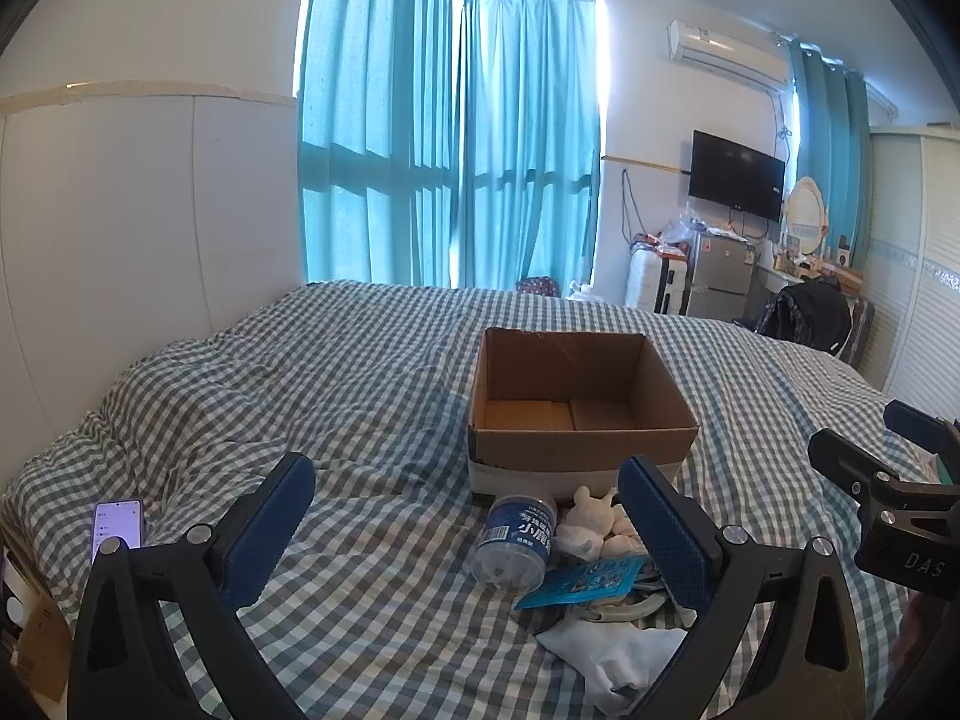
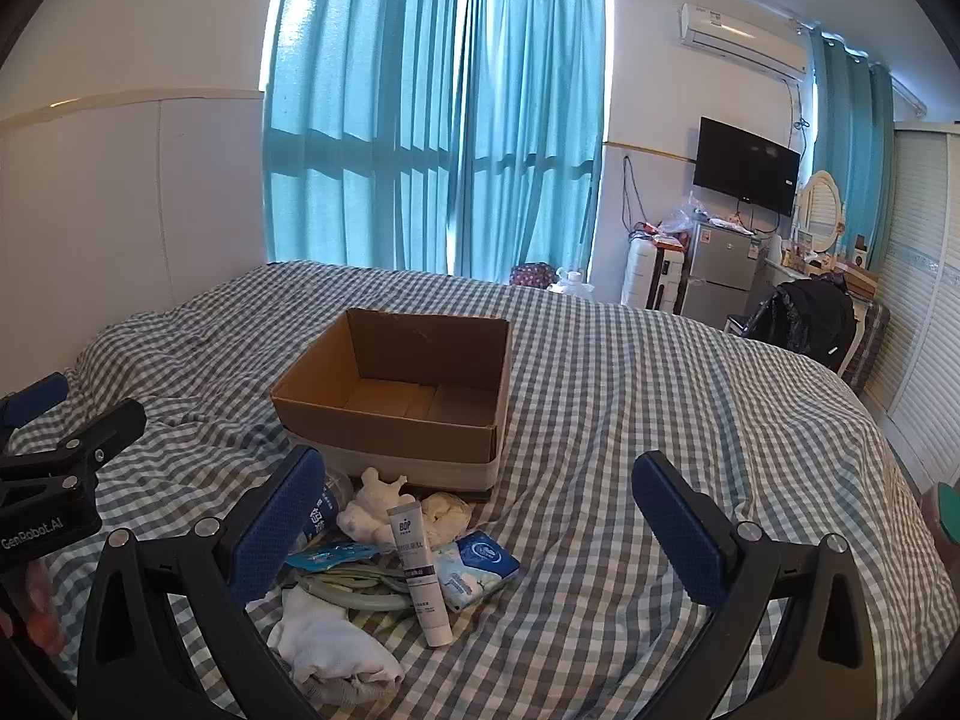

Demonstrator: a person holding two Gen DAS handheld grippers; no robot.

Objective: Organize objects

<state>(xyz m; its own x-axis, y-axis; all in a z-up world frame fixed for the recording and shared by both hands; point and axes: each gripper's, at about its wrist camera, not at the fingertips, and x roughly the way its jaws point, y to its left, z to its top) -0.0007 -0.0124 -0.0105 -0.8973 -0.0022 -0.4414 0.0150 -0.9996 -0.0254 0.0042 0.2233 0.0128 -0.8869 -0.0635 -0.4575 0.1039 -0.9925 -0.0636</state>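
An empty open cardboard box (image 1: 576, 384) (image 2: 396, 384) sits on the checked bed. In front of it lies a pile: a clear jar with a blue label (image 1: 516, 540), a white plush toy (image 1: 591, 519) (image 2: 375, 501), a blue card packet (image 1: 585, 582), white socks (image 1: 612, 654) (image 2: 330, 648), a white tube (image 2: 420, 570), a tissue pack (image 2: 477, 564) and a pale green ring (image 2: 348, 591). My left gripper (image 1: 468, 516) is open and empty, just before the pile. My right gripper (image 2: 480, 510) is open and empty, above the pile's right side.
A phone (image 1: 117, 525) with a lit screen lies on the bed at the left. The checked duvet (image 2: 660, 396) spreads right of the box. A white headboard wall stands left; curtains, a TV (image 2: 747, 165), a fridge and a wardrobe lie beyond the bed.
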